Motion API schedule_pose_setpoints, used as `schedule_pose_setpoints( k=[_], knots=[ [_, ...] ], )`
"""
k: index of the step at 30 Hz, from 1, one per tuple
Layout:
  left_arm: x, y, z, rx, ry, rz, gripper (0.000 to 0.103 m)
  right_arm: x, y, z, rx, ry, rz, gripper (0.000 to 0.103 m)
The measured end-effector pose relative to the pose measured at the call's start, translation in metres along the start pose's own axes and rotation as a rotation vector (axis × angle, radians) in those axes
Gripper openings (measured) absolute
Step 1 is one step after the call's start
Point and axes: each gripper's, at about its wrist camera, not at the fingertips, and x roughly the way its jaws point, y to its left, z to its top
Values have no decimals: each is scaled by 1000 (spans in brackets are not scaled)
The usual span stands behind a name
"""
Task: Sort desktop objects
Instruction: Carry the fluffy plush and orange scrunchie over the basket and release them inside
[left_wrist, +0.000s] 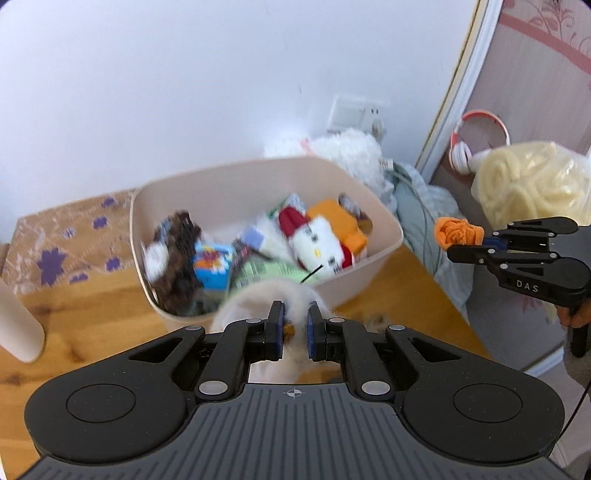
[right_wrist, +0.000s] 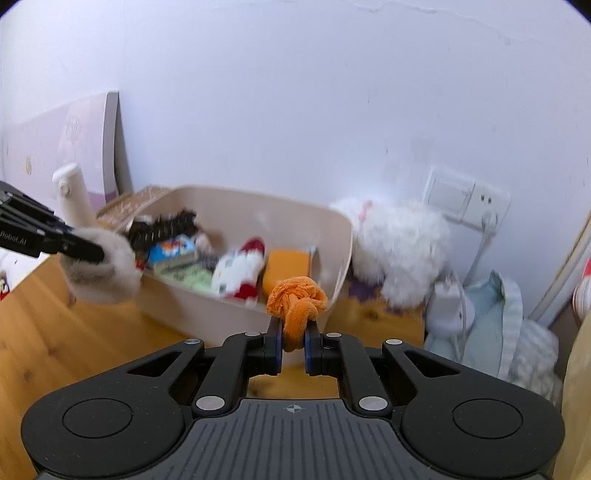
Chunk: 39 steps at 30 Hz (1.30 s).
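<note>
We carry both loads over the beige plastic bin (left_wrist: 384, 236) rim before releasing: left claw (left_wrist: 295, 314) pinches the fluffy cream plush (left_wrist: 266, 295), right claw (right_wrist: 293, 334) the knotted orange cloth (right_wrist: 297, 295).

I'm working in a home, most likely a bedroom. I see a wooden desk (left_wrist: 399, 284) pushed against a plain white wall (left_wrist: 184, 92), 1 wall socket (right_wrist: 461, 197) with a plug in it, and a beige bin (right_wrist: 332, 229) full of plush toys. Headphones (left_wrist: 476, 138) sit beside a bagged rolled blanket (left_wrist: 532, 181), crumpled pale clothing (right_wrist: 506, 317) lies heaped nearby, and a floral-patterned wardrobe panel (left_wrist: 546, 55) stands behind.
</note>
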Motion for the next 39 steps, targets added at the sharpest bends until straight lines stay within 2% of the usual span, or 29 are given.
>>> schedule_pose_setpoints(
  k=[7, 17, 22, 29, 31, 34, 36, 39],
  knots=[
    [-5, 10, 27, 18, -52, 26, 12, 11, -5, 36, -14, -57, -6, 10],
    [22, 20, 67, 12, -107, 121, 11, 47, -5, 69, -20, -54, -5, 10],
    [48, 25, 76, -20, -91, 186, 10, 75, 2, 74, -5, -24, 5, 10],
    [85, 36, 69, -83, -24, 254, 9, 114, 10, 67, -12, 57, 25, 11],
    [94, 41, 65, -113, 8, 247, 9, 121, 11, 64, -8, 78, 29, 11],
    [100, 45, 59, -151, 19, 245, 9, 131, 12, 59, -13, 107, 38, 15],
    [100, 45, 56, -163, 20, 244, 9, 135, 14, 56, -29, 120, 42, 32],
    [102, 47, 53, -161, 31, 251, 10, 138, 15, 52, -49, 127, 42, 35]
  ],
)
